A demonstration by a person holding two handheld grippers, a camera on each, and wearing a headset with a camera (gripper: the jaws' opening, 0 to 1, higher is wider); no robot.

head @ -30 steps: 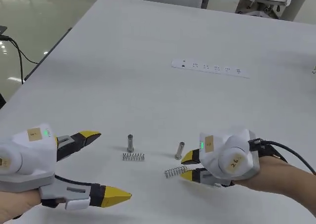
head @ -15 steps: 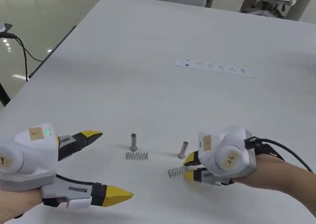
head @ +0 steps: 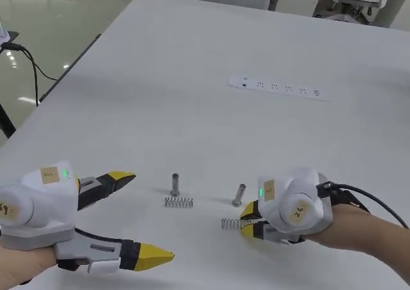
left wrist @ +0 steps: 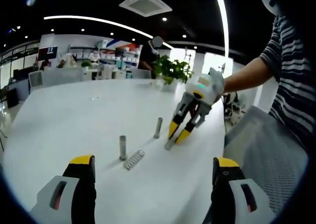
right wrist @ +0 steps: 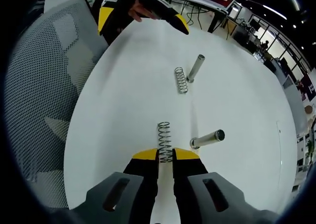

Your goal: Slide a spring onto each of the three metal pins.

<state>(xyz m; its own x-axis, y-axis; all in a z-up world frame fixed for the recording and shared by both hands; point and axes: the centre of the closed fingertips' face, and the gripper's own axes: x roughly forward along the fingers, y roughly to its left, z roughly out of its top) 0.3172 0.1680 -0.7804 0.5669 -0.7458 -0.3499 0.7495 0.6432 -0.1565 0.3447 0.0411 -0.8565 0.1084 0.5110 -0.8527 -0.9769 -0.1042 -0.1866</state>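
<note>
One spring (right wrist: pixel 164 135) is pinched by its end in my clenched right tongs (right wrist: pixel 165 156), a bare pin (right wrist: pixel 207 138) just beside their tips. A second spring (head: pixel 179 202) lies against another pin (head: pixel 175 184), just ahead of my spread, empty left tongs (head: pixel 144 216). Nothing threaded yet, apparently.

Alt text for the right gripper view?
The right gripper is shut on the near end of a spring on the white table. A pin is just right of it; farther off, a second spring lies beside another pin.
</note>
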